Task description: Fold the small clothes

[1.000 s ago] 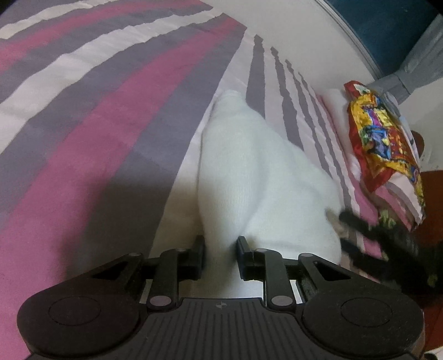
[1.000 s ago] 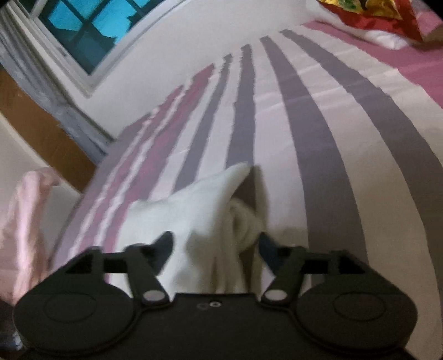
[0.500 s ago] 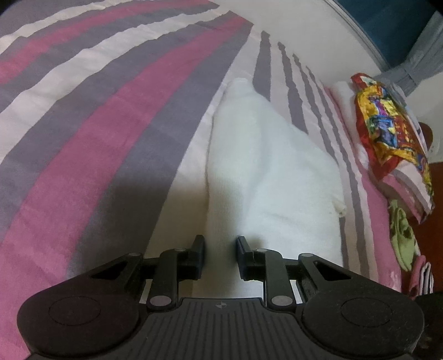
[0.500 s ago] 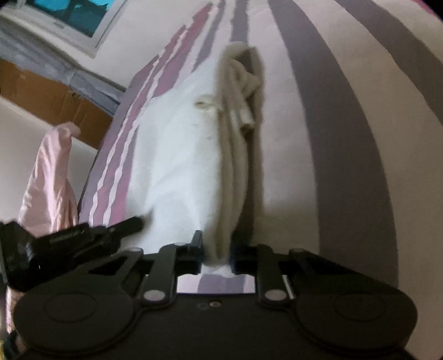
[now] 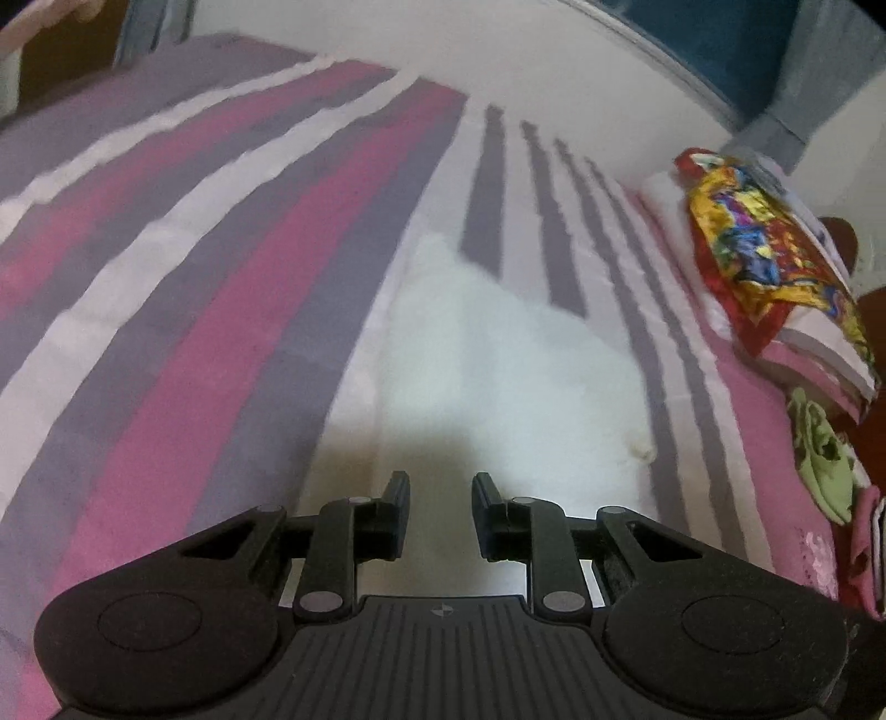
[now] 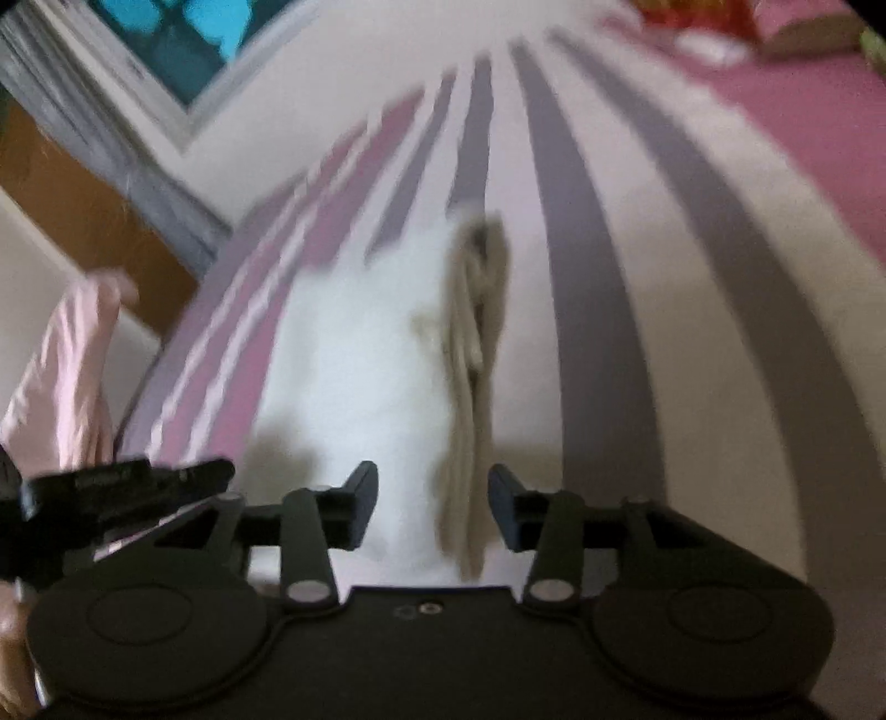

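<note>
A white folded garment [image 5: 515, 360] lies flat on the striped bedsheet [image 5: 210, 310]. My left gripper [image 5: 441, 490] is open and empty, just behind the garment's near edge. In the right wrist view the same garment [image 6: 360, 376] lies ahead, with its stacked folded edges [image 6: 476, 354] on the right side. My right gripper [image 6: 433, 487] is open, its jaws standing apart on either side of the garment's near end, not gripping it. The left gripper shows in the right wrist view [image 6: 122, 487] at the lower left.
A pile of folded clothes with a red and yellow printed cloth [image 5: 758, 260] lies at the bed's right edge, with a green garment [image 5: 819, 459] below it. A pink cloth [image 6: 61, 387] hangs at left. A window [image 6: 183, 50] and wall stand beyond the bed.
Both grippers have let go of the white garment and opened. Both have pulled back and up from it, and the garment now lies flat on the sheet.
</note>
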A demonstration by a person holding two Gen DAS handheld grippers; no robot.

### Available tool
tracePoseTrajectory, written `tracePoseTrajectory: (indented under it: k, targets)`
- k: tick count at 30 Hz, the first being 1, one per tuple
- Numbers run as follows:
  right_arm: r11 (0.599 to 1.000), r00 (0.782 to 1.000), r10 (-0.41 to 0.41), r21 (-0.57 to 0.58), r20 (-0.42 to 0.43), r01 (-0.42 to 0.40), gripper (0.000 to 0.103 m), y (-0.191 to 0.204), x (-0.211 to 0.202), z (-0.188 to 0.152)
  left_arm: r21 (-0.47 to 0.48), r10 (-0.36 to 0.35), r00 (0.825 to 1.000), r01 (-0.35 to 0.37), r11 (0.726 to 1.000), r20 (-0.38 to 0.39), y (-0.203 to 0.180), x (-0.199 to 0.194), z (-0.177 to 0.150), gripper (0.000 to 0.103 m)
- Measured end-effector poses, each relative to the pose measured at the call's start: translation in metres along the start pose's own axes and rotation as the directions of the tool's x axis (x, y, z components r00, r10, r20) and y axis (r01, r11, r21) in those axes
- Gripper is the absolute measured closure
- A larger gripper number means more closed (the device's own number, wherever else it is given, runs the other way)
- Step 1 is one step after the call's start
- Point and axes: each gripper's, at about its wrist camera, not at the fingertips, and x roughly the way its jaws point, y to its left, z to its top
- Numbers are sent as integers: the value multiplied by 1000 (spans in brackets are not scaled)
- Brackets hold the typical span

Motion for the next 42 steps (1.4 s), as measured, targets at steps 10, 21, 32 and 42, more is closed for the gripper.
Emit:
tracePoseTrajectory:
  k: [10,21,32,42]
  targets:
    - [992,999,-29,-119,19,32,57,36,41,21,8,60,994,-59,998,-88,-23,53,3,80]
    - [989,998,-46,-140,36,50,34,49,15,8,113,143,990,-141,983,-2,-44,0,4,61]
    - [991,996,-38,-123,81,48,10,64,-55,-8,213,207,962,-244,946,180,-84,-105,-7,0]
    - [989,989,-4,-145,147,25,1,84,-130,-31,301,276,932,-340,891,235,-117,-182,-36,0]
